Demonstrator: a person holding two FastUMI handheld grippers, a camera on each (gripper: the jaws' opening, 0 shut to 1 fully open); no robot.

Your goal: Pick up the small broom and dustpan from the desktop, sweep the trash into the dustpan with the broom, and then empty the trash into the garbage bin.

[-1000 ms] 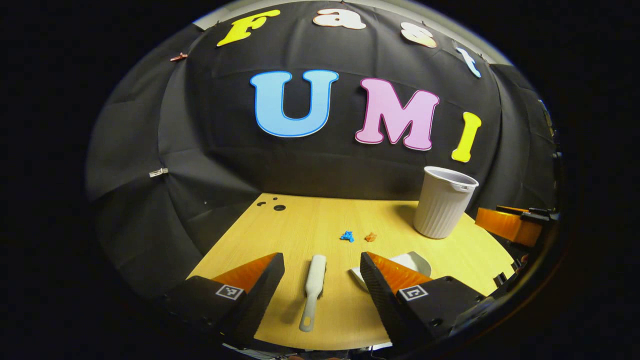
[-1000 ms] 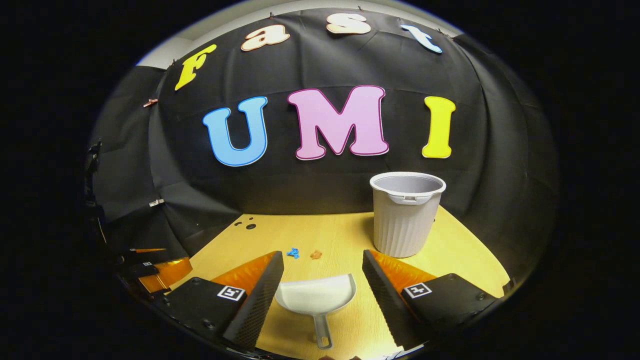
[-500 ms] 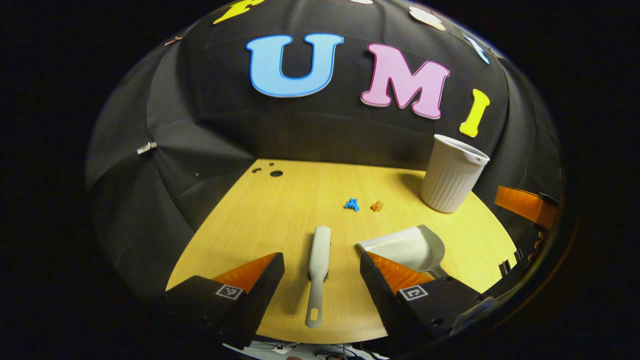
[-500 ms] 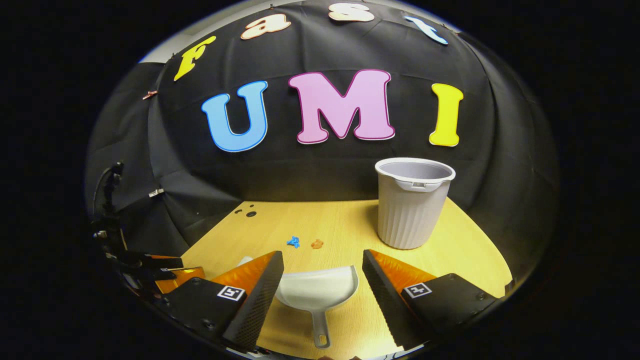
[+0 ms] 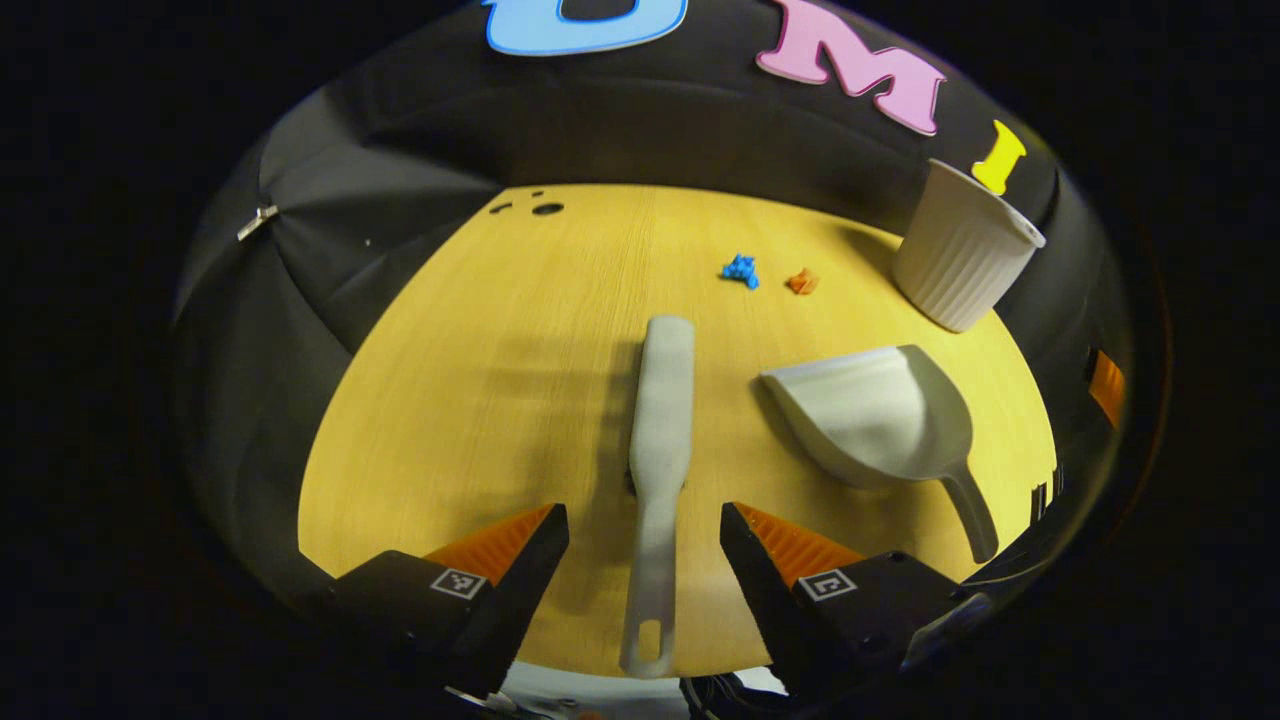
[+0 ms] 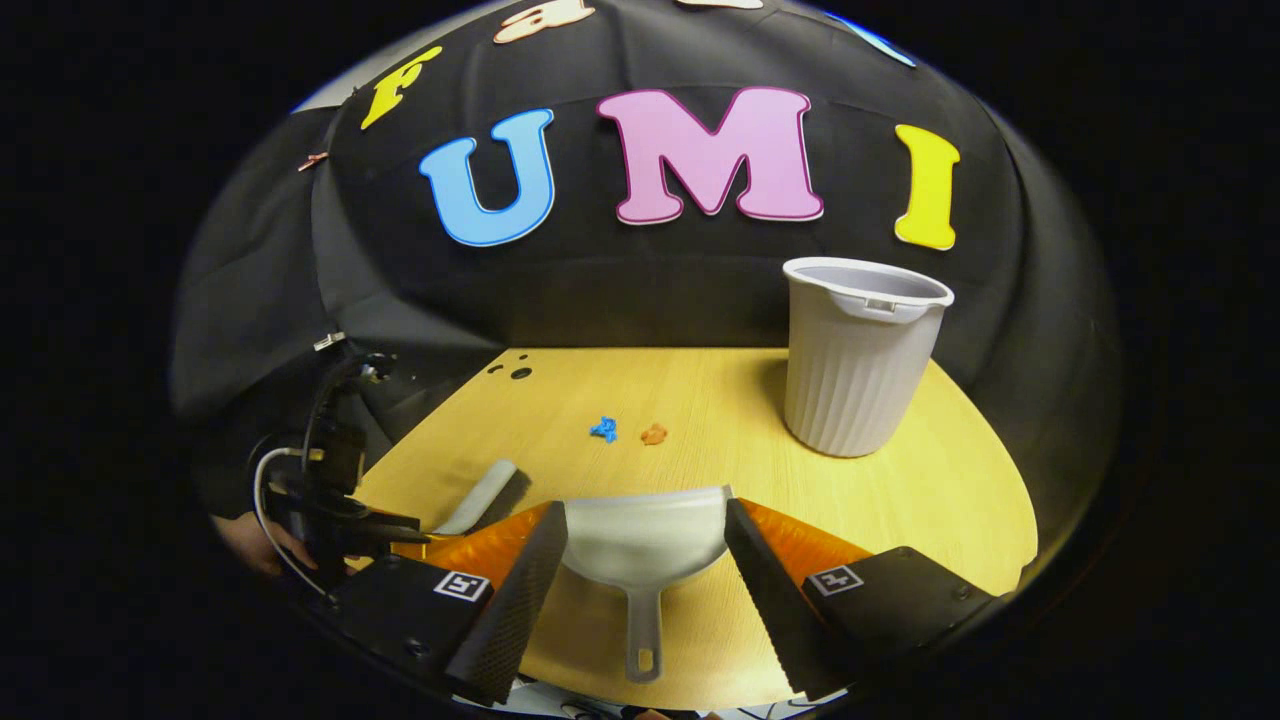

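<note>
A small grey broom point(image 5: 661, 430) lies lengthwise on the wooden desktop point(image 5: 480, 340), its handle running back between the fingers of my open left gripper point(image 5: 645, 525). To its right rests the grey dustpan point(image 5: 870, 415), mouth facing away. In the right gripper view the dustpan point(image 6: 645, 535) sits between the fingers of my open right gripper point(image 6: 645, 520), handle toward me, and the broom point(image 6: 485, 495) shows at the left. Blue trash point(image 5: 740, 270) and orange trash point(image 5: 802, 282) lie farther out. A ribbed grey garbage bin point(image 6: 862, 365) stands upright at the far right.
Small dark holes point(image 5: 545, 208) mark the desktop's far left corner. The black cloth wall closes the back and sides. In the right gripper view a hand point(image 6: 250, 540) holding the other gripper point(image 6: 340, 500) sits low at the left.
Both grippers have tipped downward and come closer to the desktop. The broom handle now runs between my left fingers, and the dustpan fills the gap between my right fingers. Nothing has been grasped.
</note>
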